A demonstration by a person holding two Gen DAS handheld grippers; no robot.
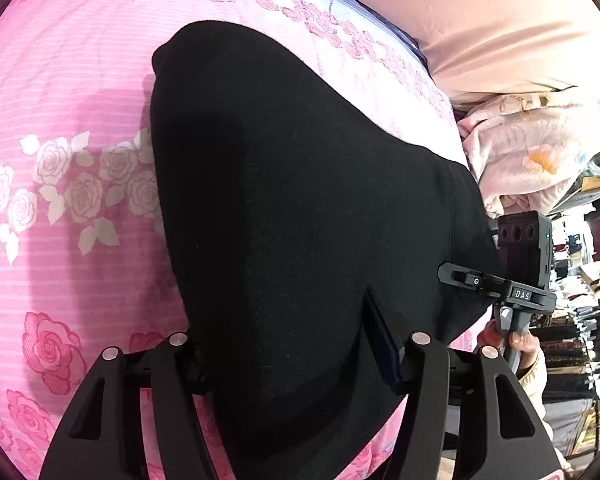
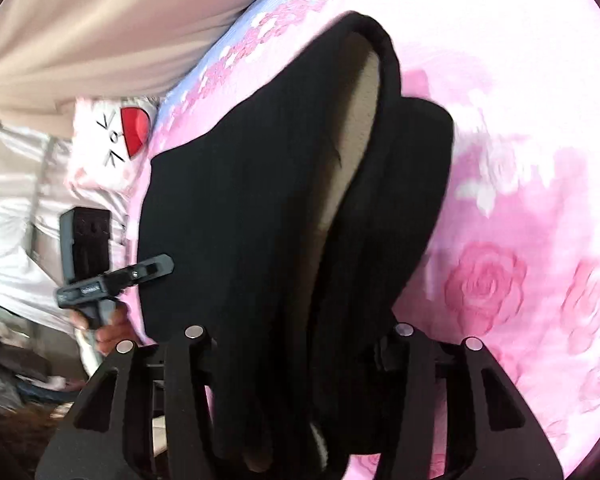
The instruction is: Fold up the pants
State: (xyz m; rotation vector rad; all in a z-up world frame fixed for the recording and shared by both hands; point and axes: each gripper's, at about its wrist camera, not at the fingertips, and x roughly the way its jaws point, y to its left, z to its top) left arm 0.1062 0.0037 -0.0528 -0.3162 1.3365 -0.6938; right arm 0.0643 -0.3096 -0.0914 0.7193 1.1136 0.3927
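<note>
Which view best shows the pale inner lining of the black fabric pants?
The right wrist view: the black fabric pants gape open there, exposing the pale inner lining. The left wrist view shows only their smooth black outside, no lining.

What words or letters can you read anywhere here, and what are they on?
"DAS": small white label on the right gripper, seen from the left wrist.
Black marks beside a red shape on the white pillow: sideways, not readable as a word.
Label on the left gripper: too blurred to read.
</note>
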